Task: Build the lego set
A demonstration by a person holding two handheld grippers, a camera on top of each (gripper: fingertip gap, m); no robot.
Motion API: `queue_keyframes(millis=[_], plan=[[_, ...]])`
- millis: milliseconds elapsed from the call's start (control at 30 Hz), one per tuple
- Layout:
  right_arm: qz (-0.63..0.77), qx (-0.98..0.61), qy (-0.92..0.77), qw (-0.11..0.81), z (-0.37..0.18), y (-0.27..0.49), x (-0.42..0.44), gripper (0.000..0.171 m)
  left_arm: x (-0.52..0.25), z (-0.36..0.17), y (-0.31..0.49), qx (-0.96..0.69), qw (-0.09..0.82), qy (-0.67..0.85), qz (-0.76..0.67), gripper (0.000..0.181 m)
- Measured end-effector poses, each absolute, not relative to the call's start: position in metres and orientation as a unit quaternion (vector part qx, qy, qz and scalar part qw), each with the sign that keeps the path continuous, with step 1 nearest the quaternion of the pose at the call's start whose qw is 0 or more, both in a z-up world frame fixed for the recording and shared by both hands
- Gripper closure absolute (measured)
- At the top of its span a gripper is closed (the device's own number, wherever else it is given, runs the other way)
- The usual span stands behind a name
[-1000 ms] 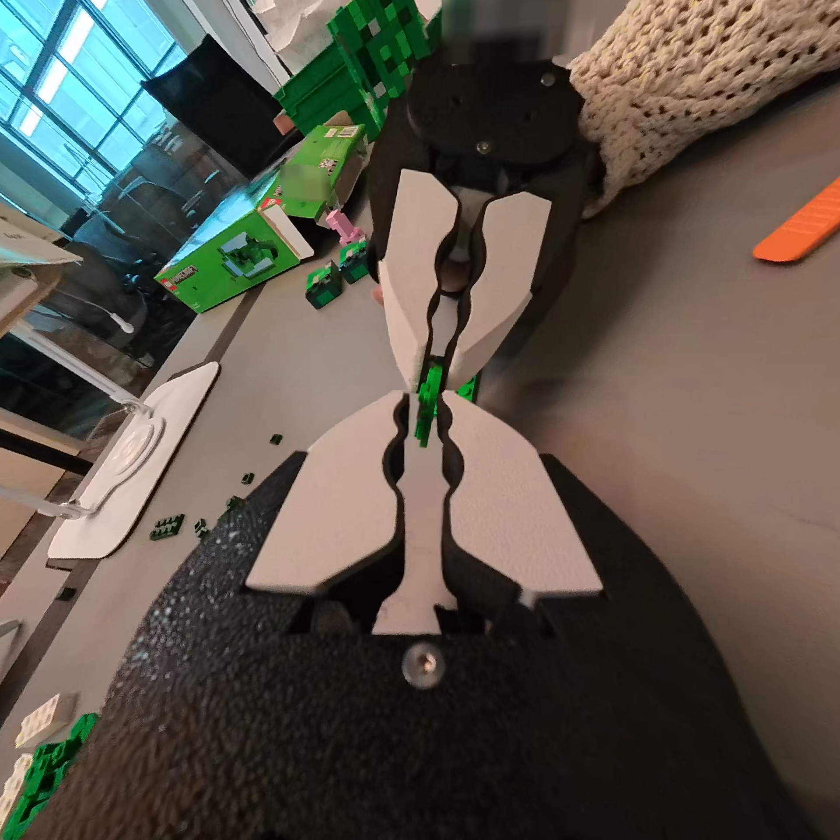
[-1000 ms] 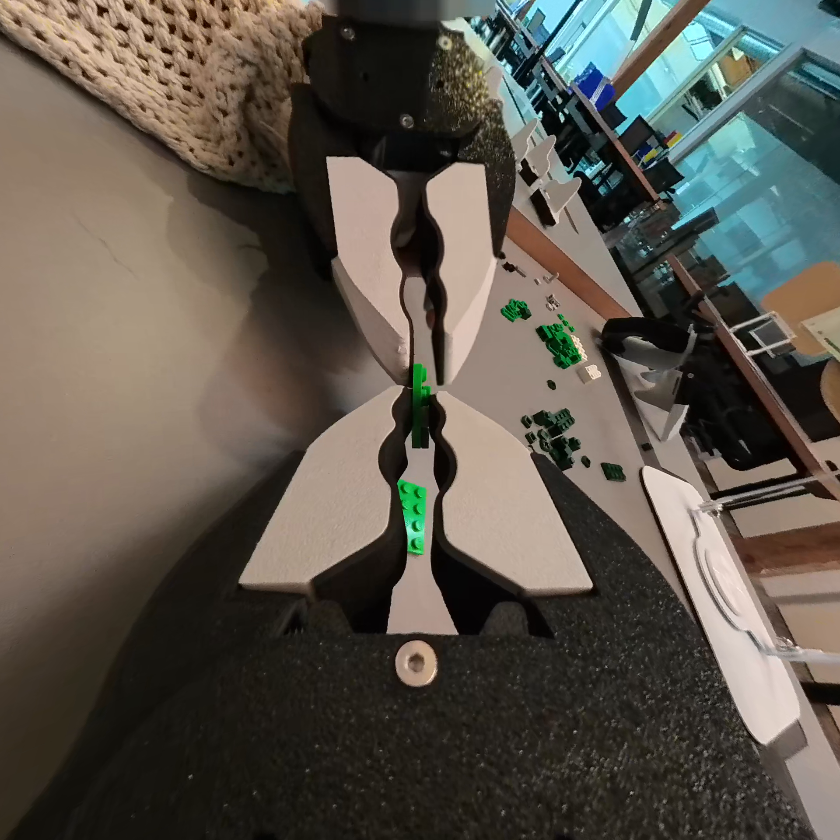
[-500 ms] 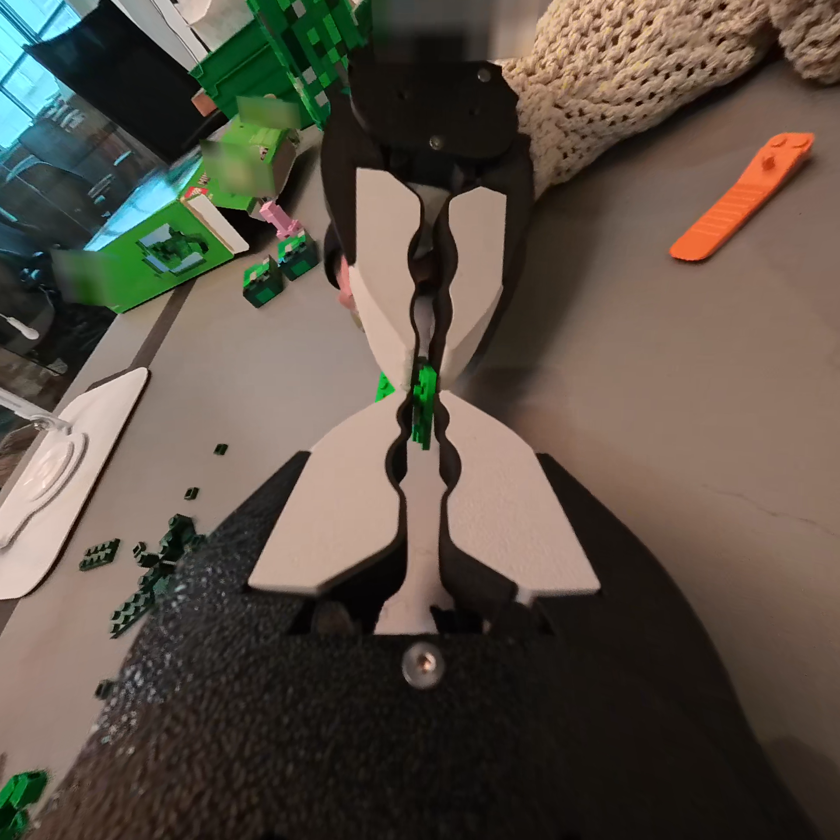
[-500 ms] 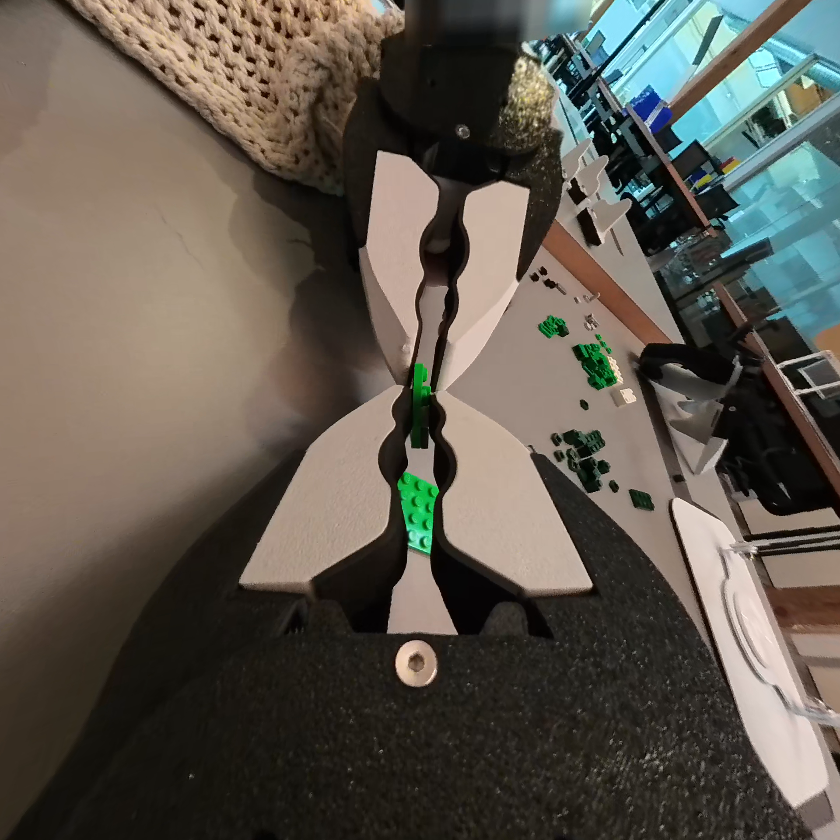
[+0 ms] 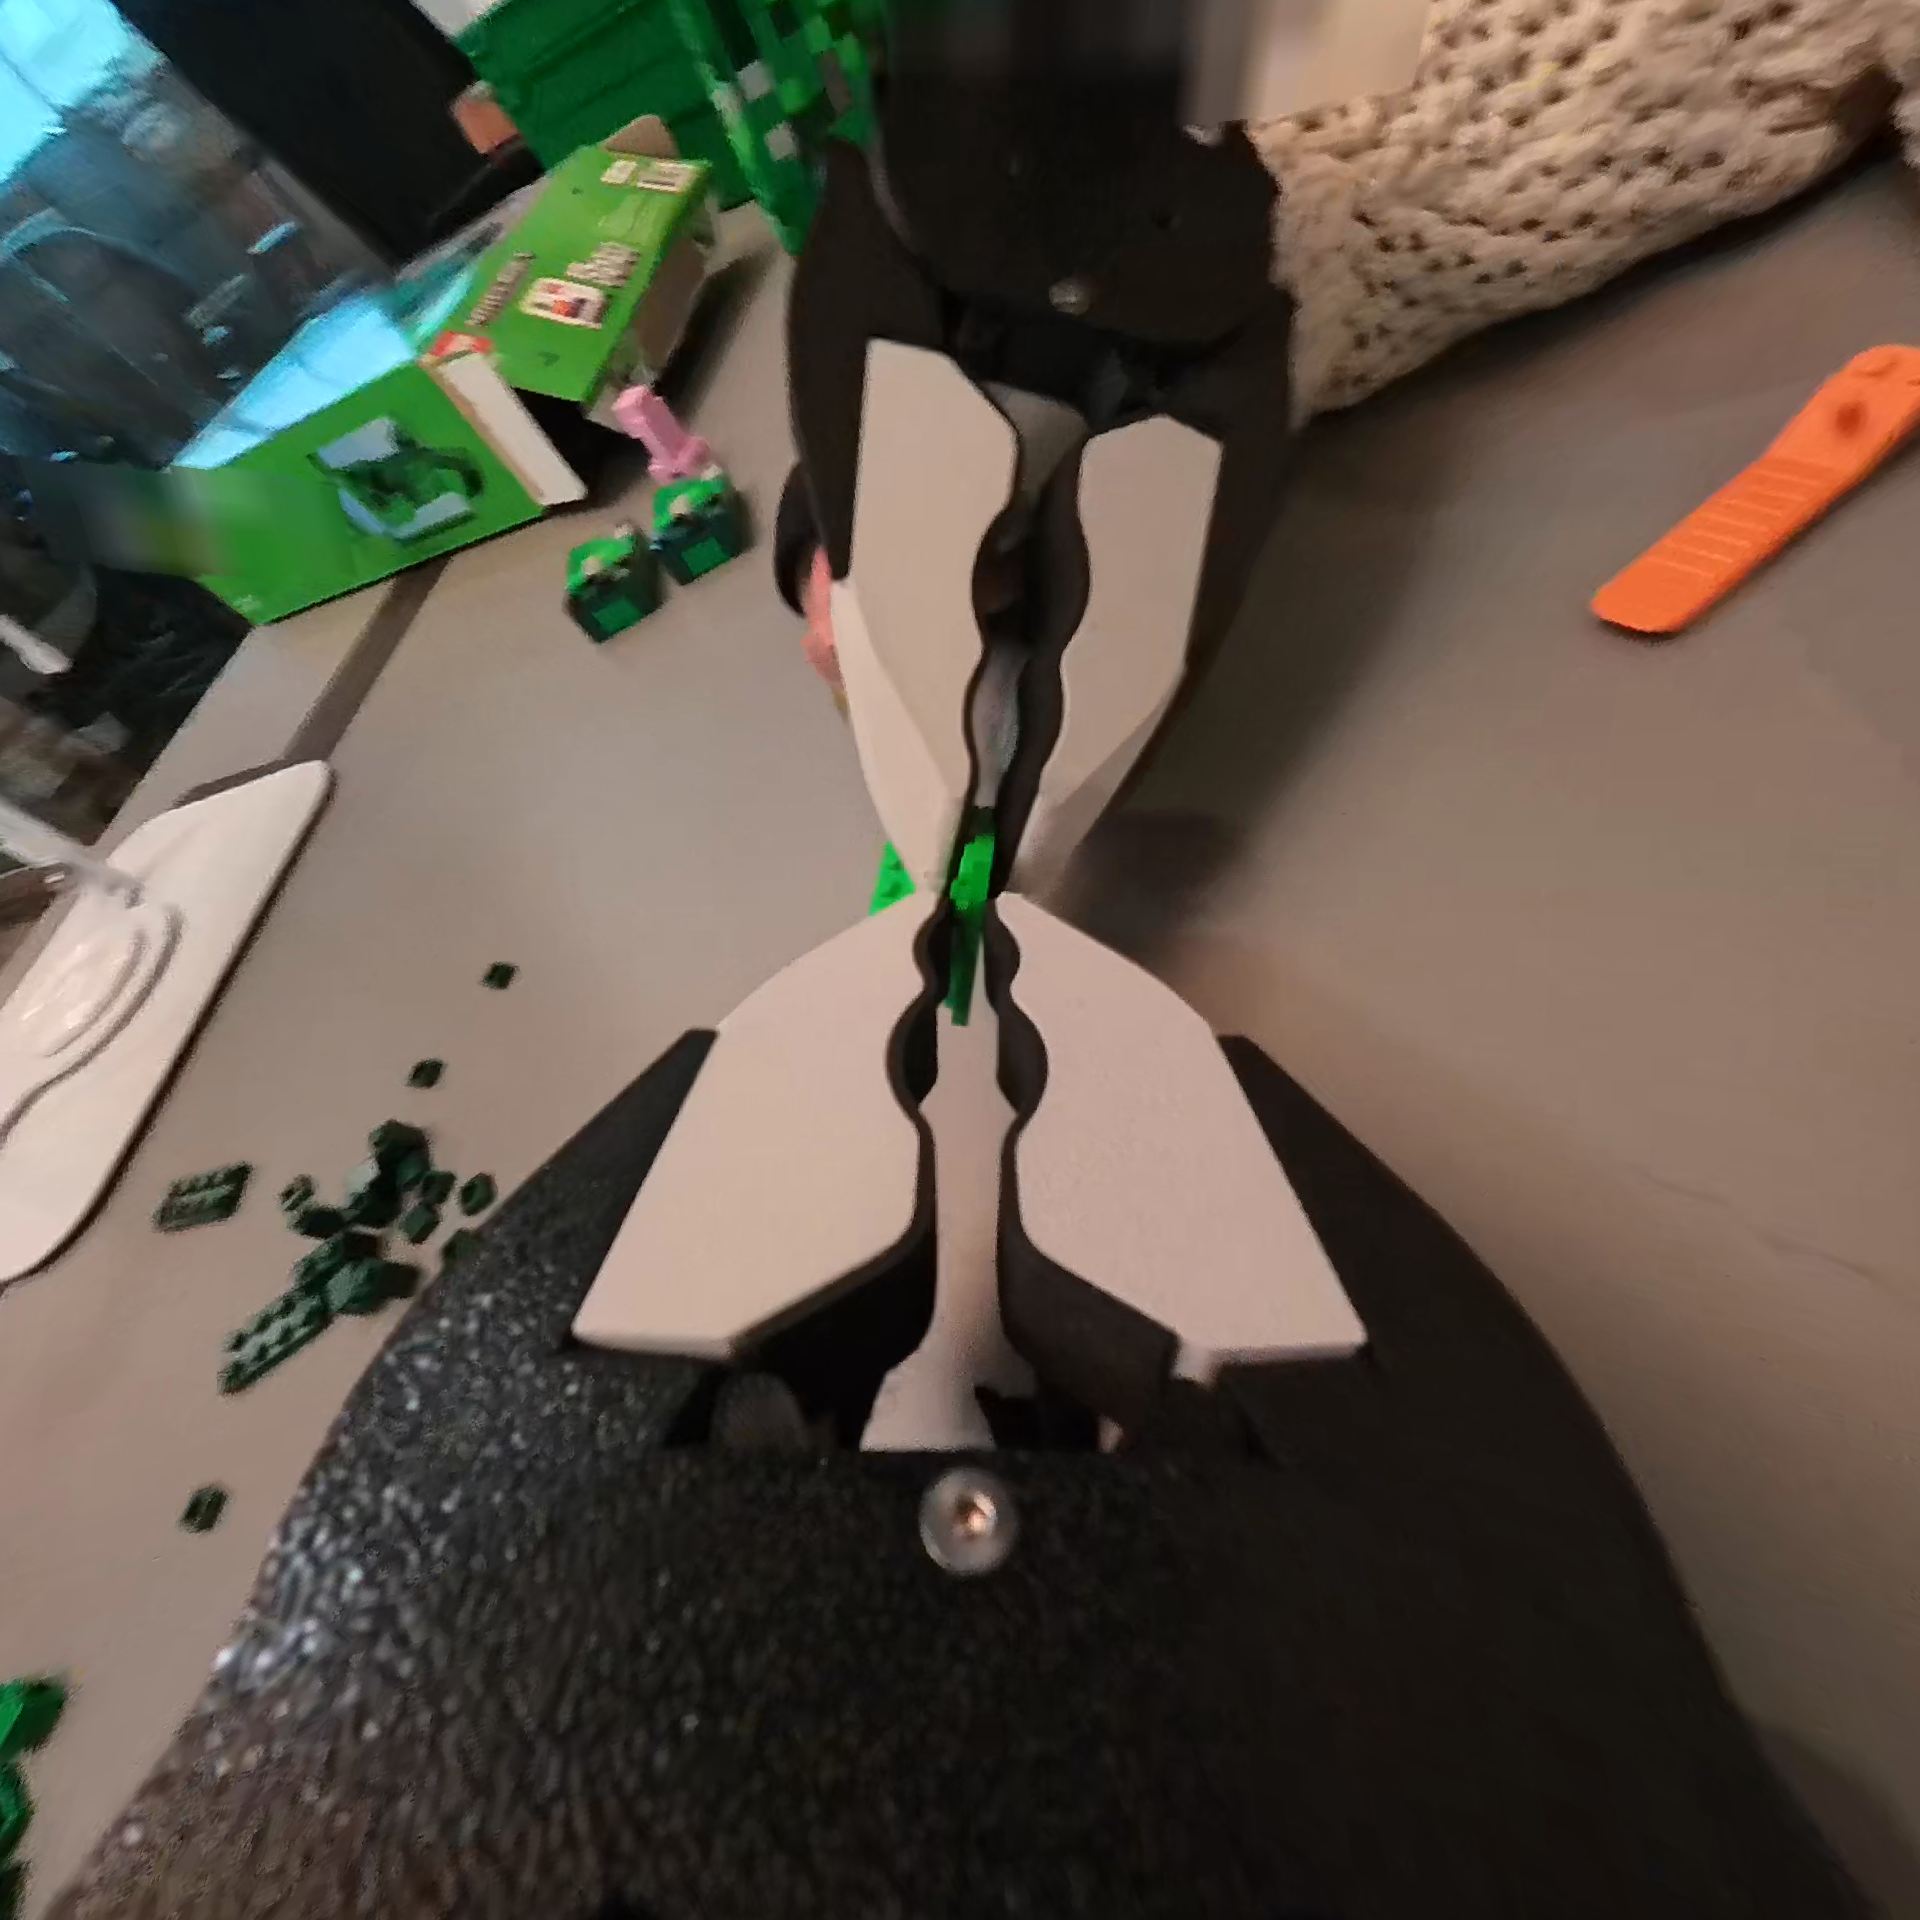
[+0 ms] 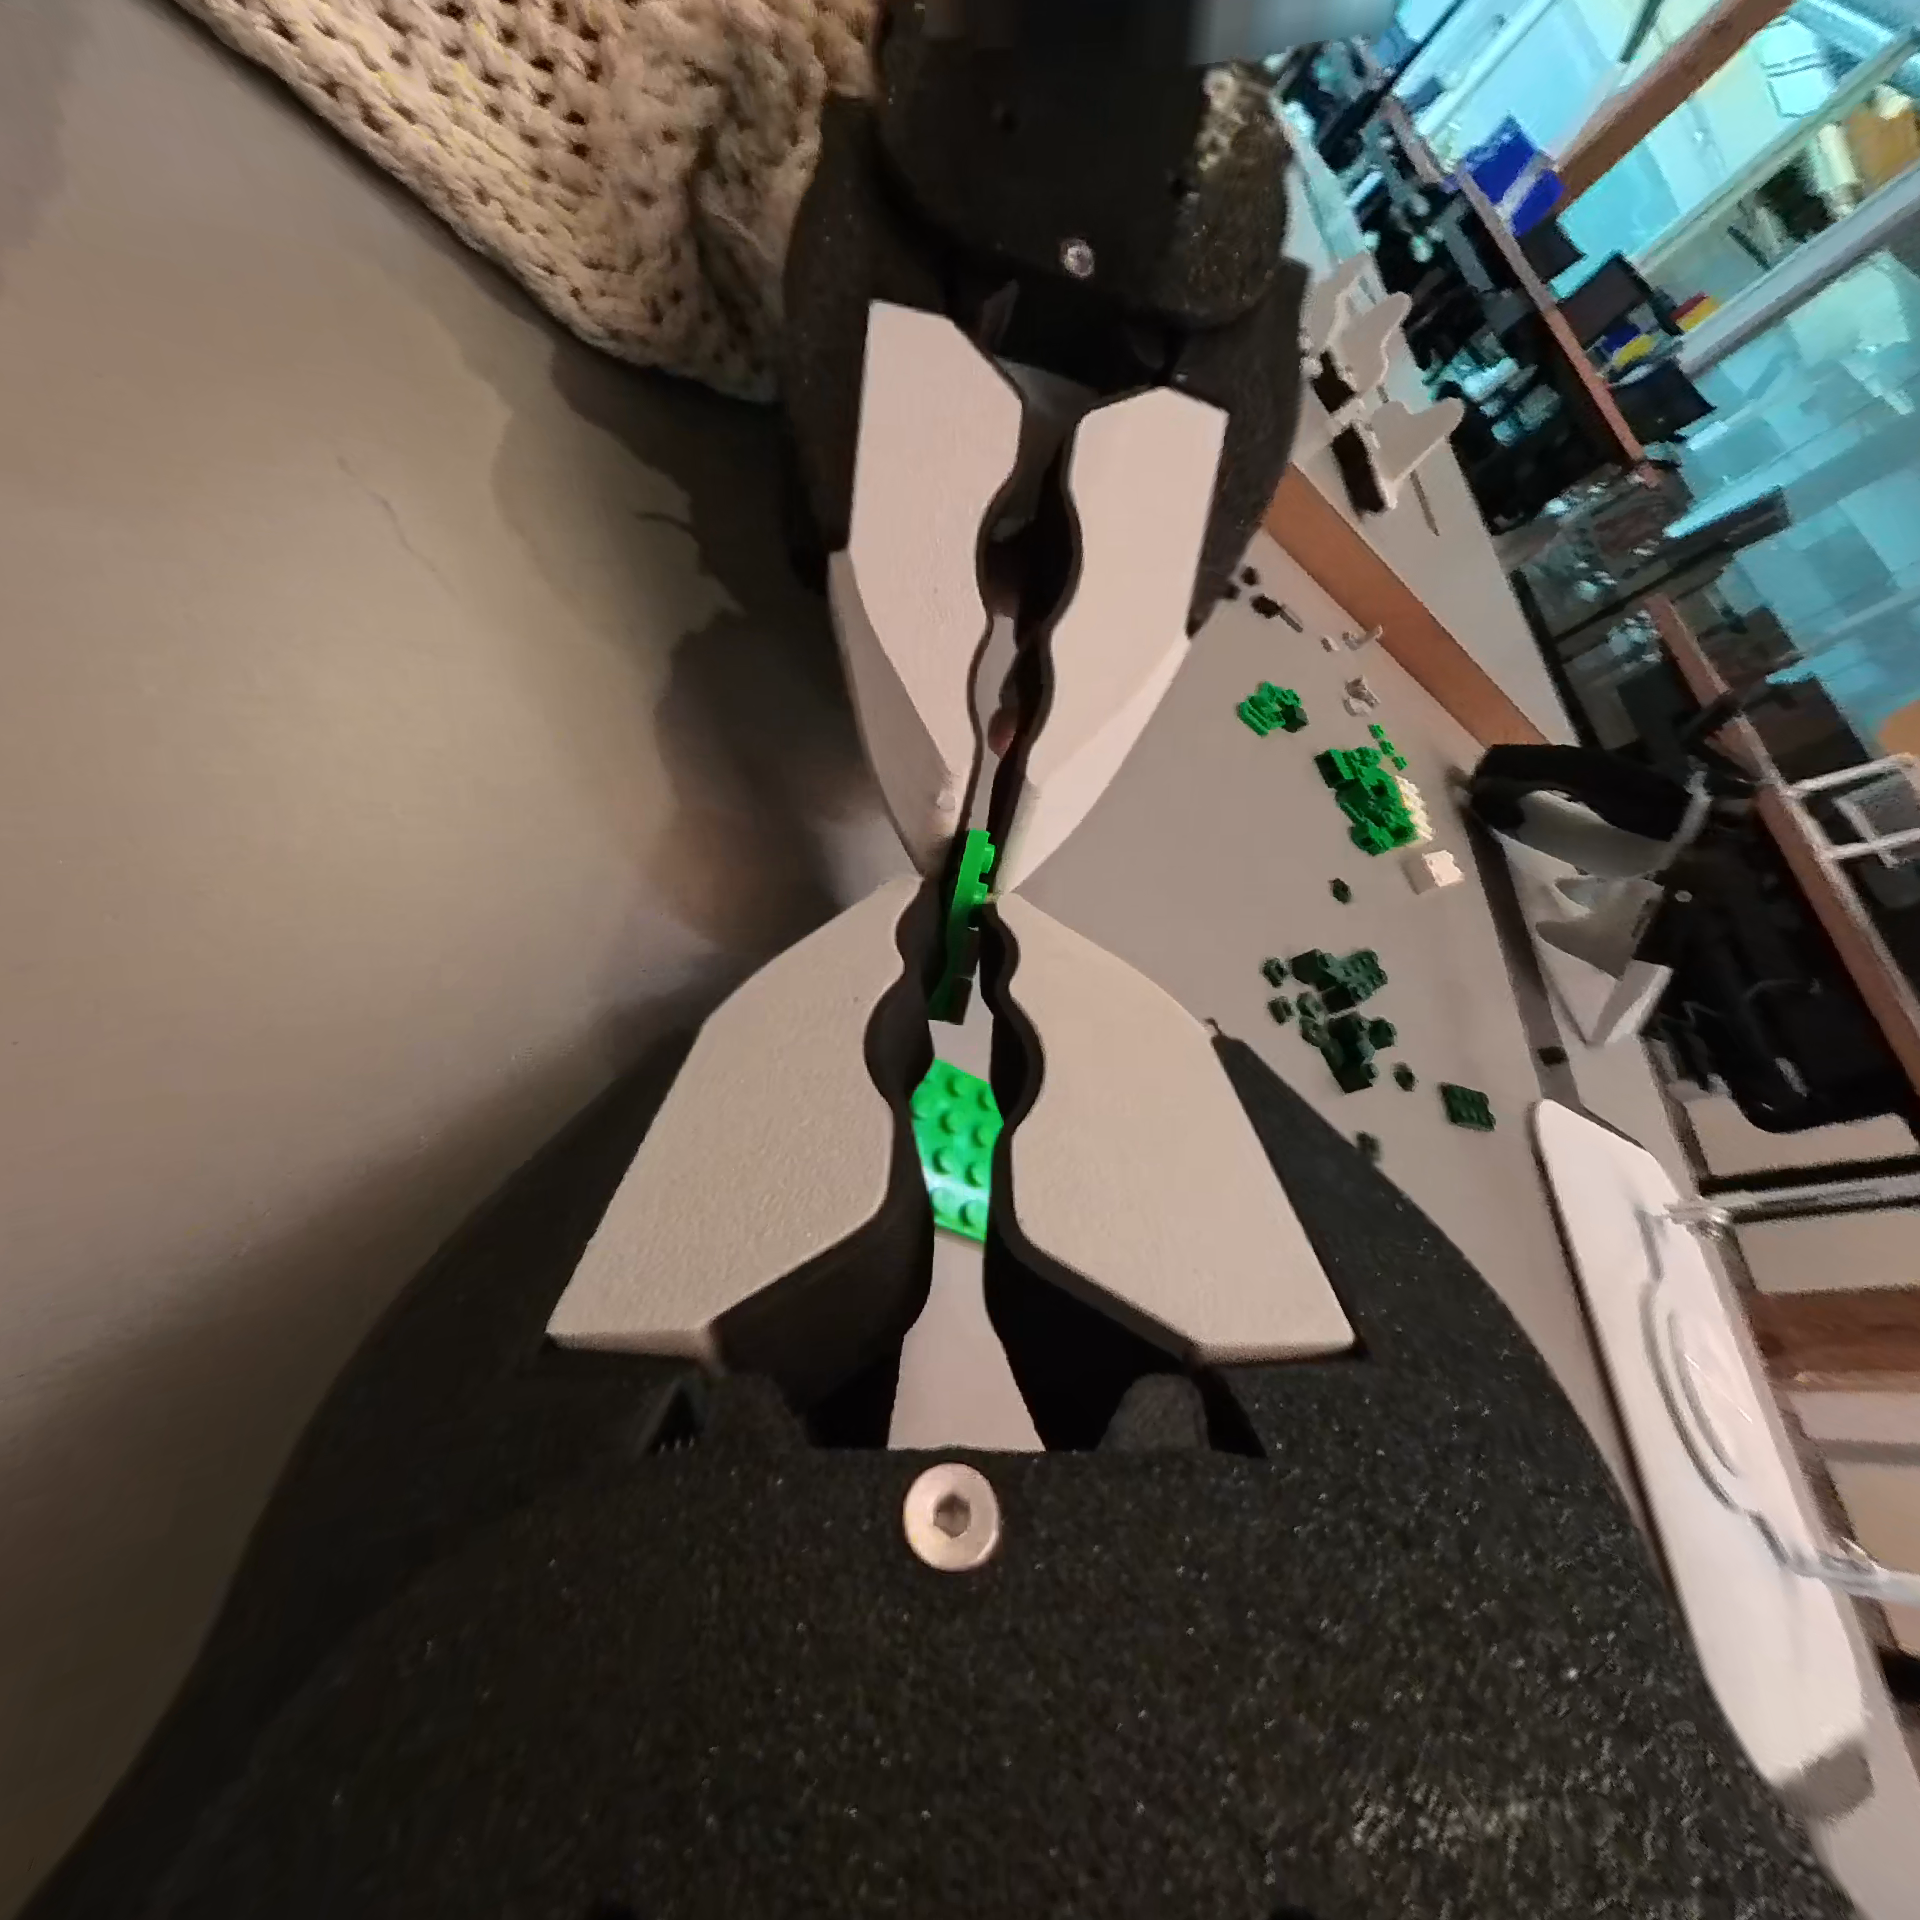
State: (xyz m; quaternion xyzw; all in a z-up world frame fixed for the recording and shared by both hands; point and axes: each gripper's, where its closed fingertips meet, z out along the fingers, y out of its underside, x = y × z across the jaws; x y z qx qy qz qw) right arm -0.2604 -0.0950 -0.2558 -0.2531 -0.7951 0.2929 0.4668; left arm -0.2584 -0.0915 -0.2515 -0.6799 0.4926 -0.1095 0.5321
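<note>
My left gripper (image 5: 966, 930) and my right gripper (image 6: 961, 920) meet tip to tip above the grey table (image 5: 1455, 935). Each is shut on a thin stack of green lego plates (image 5: 971, 894), held edge-on between the two pairs of fingertips. The stack also shows in the right wrist view (image 6: 961, 935). The right gripper (image 5: 982, 821) faces me in the left wrist view, and the left gripper (image 6: 985, 821) faces me in the right wrist view. A bright green studded plate (image 6: 956, 1153) lies on the table below the grippers; its edge shows in the left wrist view (image 5: 891, 883).
An orange brick separator (image 5: 1756, 509) lies at the right. Green boxes (image 5: 416, 457), two small green builds (image 5: 655, 561) and a pink figure (image 5: 660, 431) stand at the back left. Piles of dark green pieces (image 5: 343, 1247) and bright green pieces (image 6: 1366, 795), a white pad (image 5: 135, 987) and a cream knit sleeve (image 5: 1558, 177) are nearby. The grippers are tip to tip, or close to it.
Both grippers stay shut tip to tip on the green plates. The pair has shifted and turned over the table, so more of the loose bright green plate shows below.
</note>
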Motion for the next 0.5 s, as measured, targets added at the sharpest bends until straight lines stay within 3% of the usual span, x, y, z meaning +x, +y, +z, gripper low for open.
queue_keyframes(millis=[200,400,500], plan=[[0.155,-0.213,-0.749,0.608,-0.236,-0.069,-0.272,0.165,-0.273,-0.238,-0.074,-0.708,0.566,0.408,-0.107,0.154],[0.055,-0.166,-0.73,0.66,-0.228,-0.062,-0.273,0.165,-0.278,-0.23,-0.068,-0.736,0.561,0.334,-0.179,0.132],[0.032,-0.143,-0.724,0.674,-0.226,-0.066,-0.274,0.165,-0.278,-0.231,-0.067,-0.743,0.557,0.325,-0.18,0.132]])
